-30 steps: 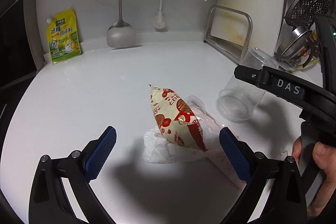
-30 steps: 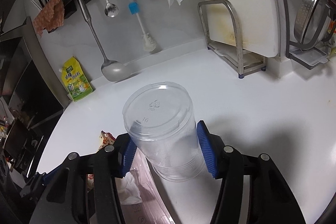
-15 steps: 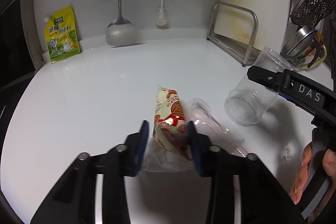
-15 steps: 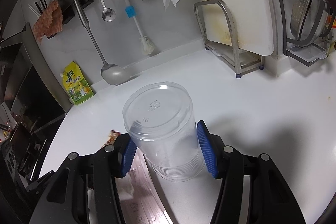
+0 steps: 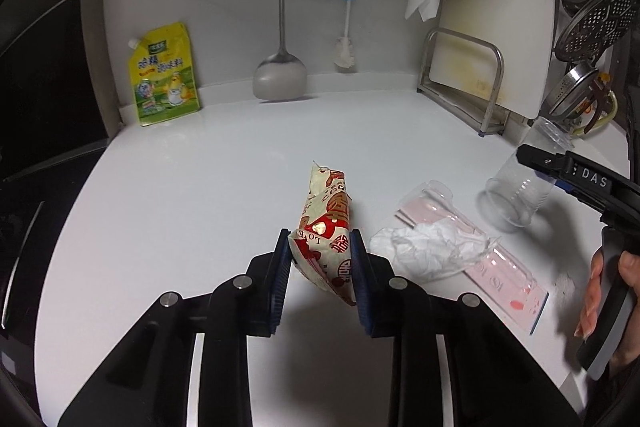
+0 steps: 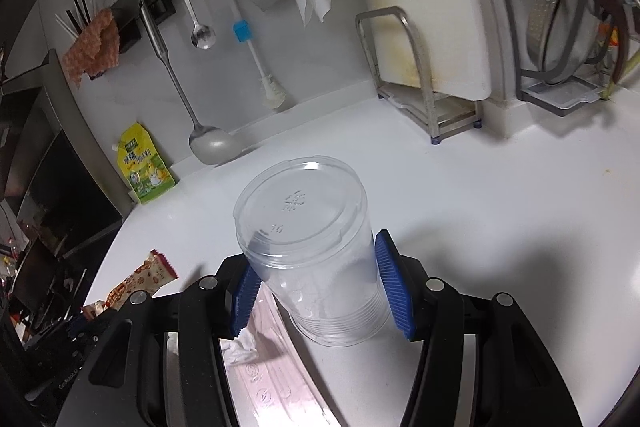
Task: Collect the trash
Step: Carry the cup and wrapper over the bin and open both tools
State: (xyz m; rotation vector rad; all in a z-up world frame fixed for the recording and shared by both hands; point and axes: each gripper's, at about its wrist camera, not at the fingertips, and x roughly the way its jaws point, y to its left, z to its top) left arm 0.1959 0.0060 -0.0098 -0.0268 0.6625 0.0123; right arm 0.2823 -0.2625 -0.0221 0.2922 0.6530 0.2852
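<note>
A cream-and-red snack packet [image 5: 332,199] stands between the blue pads of my left gripper [image 5: 319,235]. Its jaws are closing and both pads press the packet's sides; the same packet [image 6: 140,279] shows at the left of the right wrist view. To the packet's right on the white counter [image 5: 200,195] lie a crumpled tissue [image 5: 428,247] and a clear, pink-tinted plastic wrapper [image 5: 504,279]. My right gripper [image 6: 316,267] is shut on a clear plastic cup [image 6: 316,239], bottom end facing the camera. The cup [image 5: 516,195] hangs tilted just over the counter.
A yellow seasoning pouch [image 5: 164,75] leans on the back wall beside a hanging ladle [image 5: 280,79] and brush [image 5: 346,47]. A cutting board in a metal rack [image 5: 464,75] stands back right, a dish rack with a colander [image 6: 560,27] beyond. A dark stovetop [image 5: 40,167] borders the left.
My left gripper went from wide open to shut on the snack packet and carried it left, away from the tissue and wrapper. The right gripper kept its hold on the cup.
</note>
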